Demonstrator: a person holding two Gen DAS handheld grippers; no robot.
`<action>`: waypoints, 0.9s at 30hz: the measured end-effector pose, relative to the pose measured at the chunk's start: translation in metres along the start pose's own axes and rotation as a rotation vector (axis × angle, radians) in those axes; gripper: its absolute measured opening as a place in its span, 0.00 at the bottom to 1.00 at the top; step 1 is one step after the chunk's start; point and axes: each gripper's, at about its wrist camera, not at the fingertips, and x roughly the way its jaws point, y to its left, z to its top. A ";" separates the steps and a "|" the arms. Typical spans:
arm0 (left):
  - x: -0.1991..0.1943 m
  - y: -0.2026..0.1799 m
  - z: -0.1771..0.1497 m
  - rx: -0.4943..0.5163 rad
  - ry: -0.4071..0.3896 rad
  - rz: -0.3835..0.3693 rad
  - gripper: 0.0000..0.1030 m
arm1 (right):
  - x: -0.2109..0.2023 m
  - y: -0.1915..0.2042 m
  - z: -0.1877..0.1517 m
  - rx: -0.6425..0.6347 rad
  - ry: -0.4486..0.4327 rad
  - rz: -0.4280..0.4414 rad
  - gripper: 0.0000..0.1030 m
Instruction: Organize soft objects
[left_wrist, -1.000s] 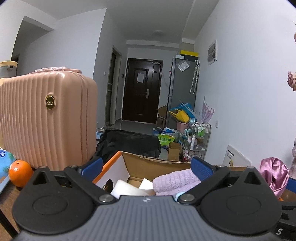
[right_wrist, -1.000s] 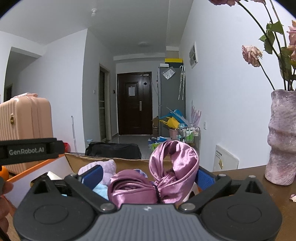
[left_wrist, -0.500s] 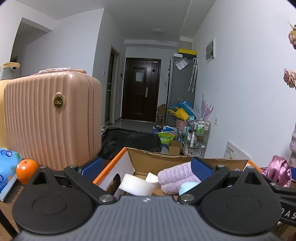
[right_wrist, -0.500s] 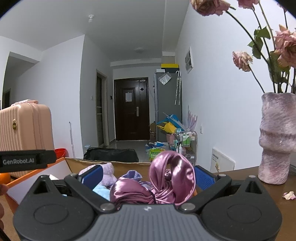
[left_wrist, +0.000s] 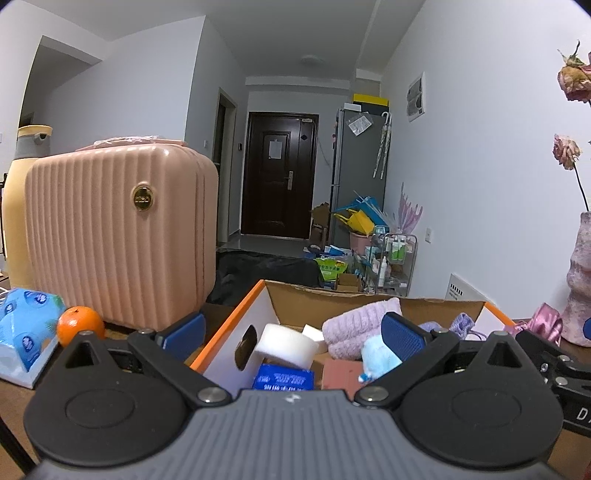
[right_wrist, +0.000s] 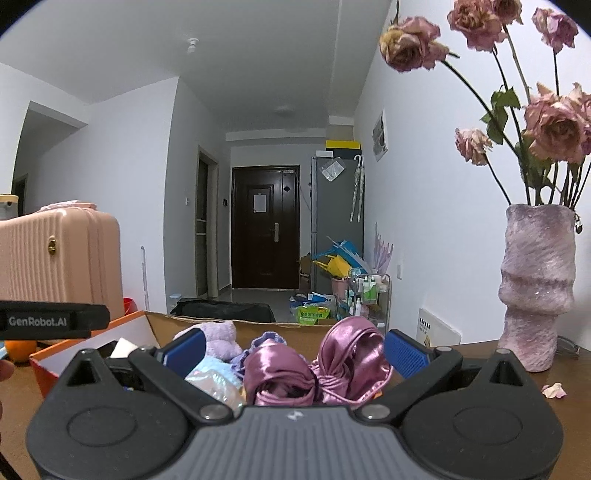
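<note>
Left gripper (left_wrist: 293, 328) hangs with its blue pads spread wide, nothing between them, one pad over the table and the other over the open cardboard box (left_wrist: 236, 325). Inside the box there's a lilac towel (left_wrist: 356, 326) against the far wall, a white foam block (left_wrist: 286, 343) near the left wall with its oval hand hole, a pale blue soft piece (left_wrist: 378, 356) just beside the towel, and a blue packet (left_wrist: 282, 378) at the near end. Over on the table's left edge sits a tissue pack (left_wrist: 24, 325) with an orange (left_wrist: 80, 325) touching it, the pink suitcase (left_wrist: 118, 236) standing behind them.

Right gripper (right_wrist: 293, 350), fingers also apart. The satin scrunchie bundle (right_wrist: 317, 369) lies between the pads, but whether they press on it, I cannot tell. It sits at the box's right end, beside a knitted lilac piece (right_wrist: 264, 339). A textured vase (right_wrist: 535, 284) of dried roses (right_wrist: 550, 125) stands toward the table's right edge, a fallen petal (right_wrist: 554, 389) near its base.
</note>
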 end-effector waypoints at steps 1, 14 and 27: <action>-0.004 0.001 -0.001 -0.001 0.001 -0.001 1.00 | -0.004 0.000 0.000 -0.001 -0.001 0.001 1.00; -0.074 0.019 -0.009 -0.012 0.017 -0.063 1.00 | -0.074 -0.002 -0.004 0.024 0.022 0.012 1.00; -0.168 0.039 -0.023 0.042 0.029 -0.104 1.00 | -0.169 0.006 -0.008 0.002 0.048 0.018 1.00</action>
